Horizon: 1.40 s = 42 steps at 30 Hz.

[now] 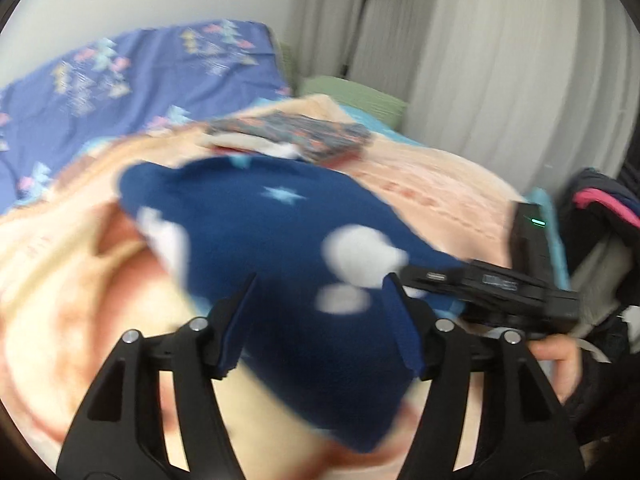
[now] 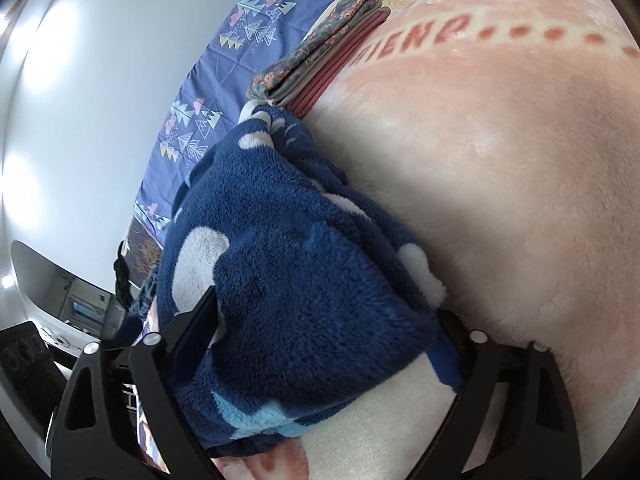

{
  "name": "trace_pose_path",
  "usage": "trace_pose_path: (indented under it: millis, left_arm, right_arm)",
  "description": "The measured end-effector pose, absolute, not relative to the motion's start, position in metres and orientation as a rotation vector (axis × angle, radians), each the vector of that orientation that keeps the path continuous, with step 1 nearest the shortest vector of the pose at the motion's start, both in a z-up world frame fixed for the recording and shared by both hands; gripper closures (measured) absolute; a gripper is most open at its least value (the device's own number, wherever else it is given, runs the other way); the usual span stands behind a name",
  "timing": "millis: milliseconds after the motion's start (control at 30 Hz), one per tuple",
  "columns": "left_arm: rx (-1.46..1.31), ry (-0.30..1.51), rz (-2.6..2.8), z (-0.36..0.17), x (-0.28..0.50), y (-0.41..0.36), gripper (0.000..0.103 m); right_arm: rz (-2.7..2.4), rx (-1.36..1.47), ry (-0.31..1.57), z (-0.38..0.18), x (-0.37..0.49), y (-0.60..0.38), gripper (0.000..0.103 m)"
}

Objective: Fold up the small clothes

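A dark blue fleece garment (image 1: 256,240) with white blobs and a pale star lies on the peach blanket (image 1: 436,184). My left gripper (image 1: 320,292) is open, its jaws wide apart just above the garment's near part; the view is blurred. In the right wrist view the same garment (image 2: 288,264) is bunched thickly between the fingers of my right gripper (image 2: 324,320), which looks closed on the fleece. The right gripper's black body also shows in the left wrist view (image 1: 504,292), at the garment's right edge.
A stack of folded clothes (image 2: 328,52) with a floral piece on top lies beyond the garment on the blanket (image 2: 500,160). A purple tree-print sheet (image 1: 132,76) covers the far left. Curtains (image 1: 500,60), a lamp stand and a dark clothes pile (image 1: 600,200) are at right.
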<state>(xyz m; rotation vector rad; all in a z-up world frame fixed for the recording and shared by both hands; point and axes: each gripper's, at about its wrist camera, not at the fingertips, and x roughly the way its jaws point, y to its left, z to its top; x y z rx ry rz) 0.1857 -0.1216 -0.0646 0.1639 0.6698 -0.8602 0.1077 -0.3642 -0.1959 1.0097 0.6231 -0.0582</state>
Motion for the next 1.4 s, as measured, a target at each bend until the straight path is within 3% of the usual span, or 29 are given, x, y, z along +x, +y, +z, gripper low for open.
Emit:
trace_pose_path:
  millis: [200,233,333,500,767,900,933,967,1067,1167,1400]
  left_arm:
    - [0.091,0.763,-0.697,-0.083,0.248,-0.107,0.032]
    - [0.072,0.778,-0.686,-0.088,0.257,-0.108,0.027]
    - [-0.121,0.839,-0.725,-0.101,0.289,-0.104,0.019]
    - [-0.372,0.925,-0.716,-0.115,0.351,-0.107,0.017]
    - [-0.429,1.012,-0.769,-0.154,0.414,-0.132,0.002]
    - [-0.414,0.963,-0.801,-0.16,0.415,-0.138,0.002]
    - [-0.407,0.941,-0.816,-0.157,0.413,-0.139,0.015]
    - [-0.407,0.922,-0.836,-0.154,0.411,-0.14,0.03]
    - [-0.379,0.863,-0.844,-0.136,0.402,-0.141,0.048]
    - [-0.316,0.781,-0.859,-0.107,0.382,-0.135,0.051]
    - [-0.186,0.552,-0.876,-0.015,0.317,-0.102,0.05]
  right_arm:
    - [-0.025,1.068,0.641,-0.194,0.109,-0.368,0.017]
    - [-0.023,1.073,0.64,-0.194,0.109,-0.368,0.015]
    - [-0.026,1.068,0.644,-0.196,0.115,-0.367,0.01]
    - [-0.027,1.07,0.634,-0.198,0.118,-0.369,0.008]
    - [-0.04,1.056,0.623,-0.199,0.118,-0.368,0.008]
    - [-0.048,1.055,0.62,-0.198,0.118,-0.367,0.006]
    - [-0.05,1.053,0.617,-0.198,0.117,-0.366,0.008]
    - [-0.045,1.046,0.607,-0.196,0.117,-0.366,0.018]
    - [0.004,1.005,0.592,-0.187,0.116,-0.367,0.042]
    - [0.047,0.934,0.575,-0.171,0.114,-0.371,0.051]
    - [0.185,0.678,0.492,-0.098,0.126,-0.367,0.053]
